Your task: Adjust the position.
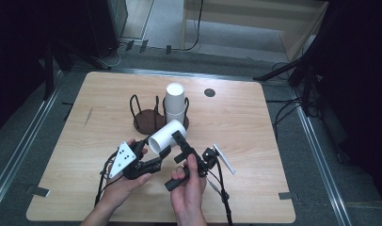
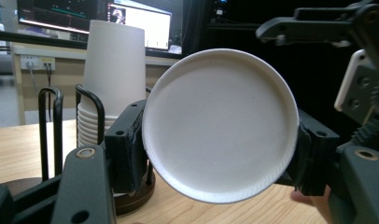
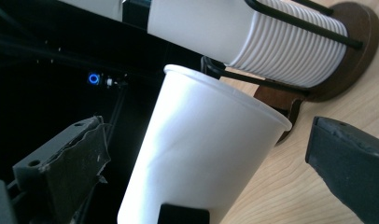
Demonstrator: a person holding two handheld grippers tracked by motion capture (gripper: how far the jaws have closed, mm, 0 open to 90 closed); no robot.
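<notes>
Item: white paper cup [image 1: 166, 135] — held sideways above the table [image 1: 255, 141] in front of the cup stack [image 1: 174, 104], left gripper [image 1: 162, 155] clamped across its base. Right gripper [image 1: 179, 138] — jaws apart, flanking the cup, not pressing. Step, as judged: handover or separating nested cups. Next: right jaws must close squarely on the wall without crushing it.

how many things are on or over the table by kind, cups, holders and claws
loose paper cup, held in the left claw: 1
stack of paper cups, in the right-hand holder (cups in it too many to tell apart): 1
wire cup holders on round brown bases, the other empty: 2
claws, with the right claw beside the loose cup: 2
total: 6
</notes>
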